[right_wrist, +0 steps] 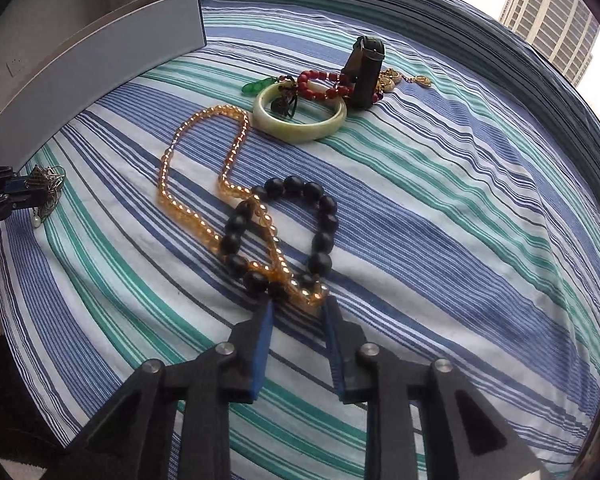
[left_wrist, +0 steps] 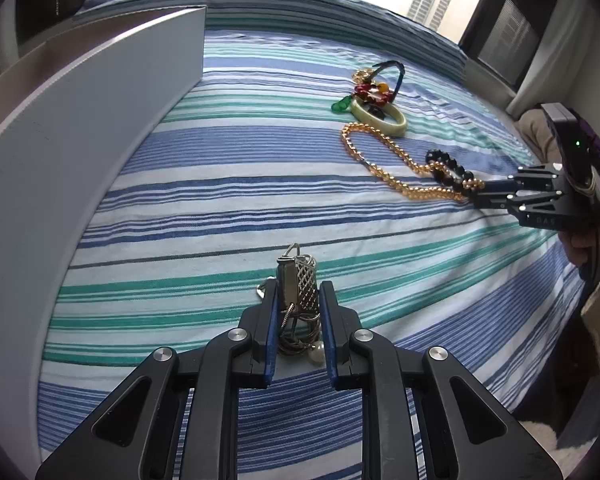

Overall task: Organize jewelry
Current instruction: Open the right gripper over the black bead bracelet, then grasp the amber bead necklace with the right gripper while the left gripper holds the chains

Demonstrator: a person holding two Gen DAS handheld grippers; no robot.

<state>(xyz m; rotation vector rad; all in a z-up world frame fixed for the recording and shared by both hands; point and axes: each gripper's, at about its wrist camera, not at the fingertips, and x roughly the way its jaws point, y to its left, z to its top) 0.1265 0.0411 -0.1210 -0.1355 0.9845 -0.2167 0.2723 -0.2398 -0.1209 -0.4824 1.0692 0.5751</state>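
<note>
Across the whole frame runs the striped bedspread (right_wrist: 440, 220), with a white box (right_wrist: 100, 64) at upper left. Lower centre, the amber bead necklace (right_wrist: 204, 160) and black bead bracelet (right_wrist: 320, 216) overlap right at the right gripper (right_wrist: 298, 304), whose jaws stand partly apart around both strands without visibly pinching. Closing could snag both together. The left gripper (left_wrist: 298, 300), low in its view, clamps a tangled metal chain bundle (left_wrist: 300, 292).
</note>
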